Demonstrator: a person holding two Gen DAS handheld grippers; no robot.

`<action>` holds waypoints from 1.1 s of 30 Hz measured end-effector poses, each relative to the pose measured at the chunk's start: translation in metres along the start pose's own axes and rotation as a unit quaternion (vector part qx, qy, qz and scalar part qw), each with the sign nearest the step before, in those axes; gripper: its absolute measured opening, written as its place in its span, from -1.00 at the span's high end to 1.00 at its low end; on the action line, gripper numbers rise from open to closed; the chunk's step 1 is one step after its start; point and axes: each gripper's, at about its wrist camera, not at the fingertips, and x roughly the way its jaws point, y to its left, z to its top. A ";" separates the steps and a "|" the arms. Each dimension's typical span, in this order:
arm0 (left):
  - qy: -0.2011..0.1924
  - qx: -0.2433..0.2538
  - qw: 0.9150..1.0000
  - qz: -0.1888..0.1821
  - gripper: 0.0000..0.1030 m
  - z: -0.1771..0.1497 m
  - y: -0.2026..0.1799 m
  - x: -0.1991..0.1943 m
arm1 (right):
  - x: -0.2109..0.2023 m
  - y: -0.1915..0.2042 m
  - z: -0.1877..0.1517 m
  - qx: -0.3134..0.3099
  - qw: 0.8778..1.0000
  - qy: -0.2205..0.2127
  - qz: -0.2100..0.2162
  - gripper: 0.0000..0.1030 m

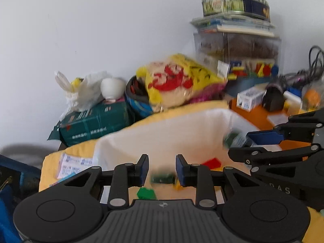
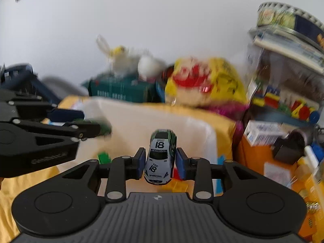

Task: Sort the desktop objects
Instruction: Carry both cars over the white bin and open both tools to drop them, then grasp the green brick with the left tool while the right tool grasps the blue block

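Observation:
My left gripper [image 1: 162,170] hangs over a white bin [image 1: 162,127]. A small dark green toy car [image 1: 163,177] shows as a blur low between its blue pads [image 1: 144,170], with a thin gap on each side. My right gripper [image 2: 160,160] is shut on a white-and-green racing car [image 2: 160,156] marked 18, roof towards the camera. The right gripper [image 1: 249,141] reaches in from the right over the same bin. In the right wrist view the left gripper [image 2: 81,125] comes in from the left with the green car [image 2: 103,128] blurred at its tips, over the white bin [image 2: 141,119].
Red [image 1: 212,162], green [image 1: 146,193] and yellow bricks lie below the grippers on a yellow cloth [image 1: 81,151]. Behind the bin are a green book [image 1: 97,125], a yellow snack bag [image 1: 178,81], plastic bags, a clear box stack topped by a round tin [image 1: 235,5], and small clutter on an orange surface [image 1: 257,113].

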 end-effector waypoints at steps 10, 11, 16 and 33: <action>-0.033 -0.004 0.999 -0.010 -0.33 -0.025 0.001 -0.063 | -0.042 -0.004 -0.018 -0.003 0.999 -0.035 0.037 -0.06; -0.030 -0.009 0.999 -0.015 -0.34 -0.031 0.000 -0.071 | -0.046 -0.007 -0.021 -0.001 0.998 -0.033 0.047 -0.07; -0.010 -0.027 0.999 -0.017 -0.39 -0.069 -0.008 -0.097 | -0.066 -0.020 -0.051 0.022 0.998 -0.020 0.060 -0.17; 0.144 -0.031 0.987 -0.058 -0.24 -0.177 -0.035 -0.093 | -0.075 0.050 -0.163 -0.078 0.991 0.043 0.104 -0.03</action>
